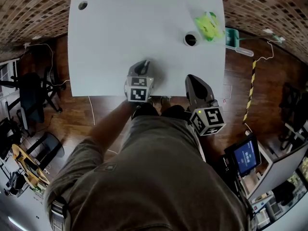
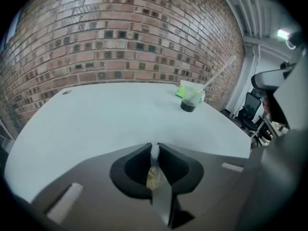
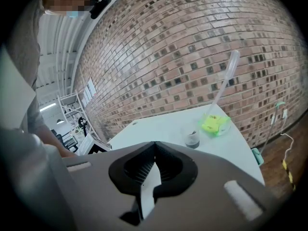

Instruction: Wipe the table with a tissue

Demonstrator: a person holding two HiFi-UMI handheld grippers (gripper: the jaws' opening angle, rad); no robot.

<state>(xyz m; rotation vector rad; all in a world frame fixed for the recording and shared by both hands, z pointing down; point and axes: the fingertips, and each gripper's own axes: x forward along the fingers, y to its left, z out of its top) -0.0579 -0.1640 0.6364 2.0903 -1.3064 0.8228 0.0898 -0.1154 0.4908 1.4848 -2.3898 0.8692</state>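
Observation:
The white table (image 1: 125,37) carries a green tissue pack (image 1: 208,26) at its far right, also in the left gripper view as the tissue pack (image 2: 188,88) and in the right gripper view as the tissue pack (image 3: 214,123). Beside it stands a clear cup (image 1: 191,39) with dark liquid and a long straw (image 2: 219,73). My left gripper (image 1: 144,65) hangs over the table's near edge, jaws shut and empty (image 2: 154,147). My right gripper (image 1: 191,80) sits at the near right edge, shut with nothing in it (image 3: 155,144). Both are far from the tissues.
A small round hole (image 1: 83,6) marks the table's far left corner. A teal object (image 1: 233,36) and a yellow-black striped pole (image 1: 250,88) are off the right side. Office chairs (image 1: 33,95) stand left, a screen (image 1: 245,156) at right. Brick wall behind.

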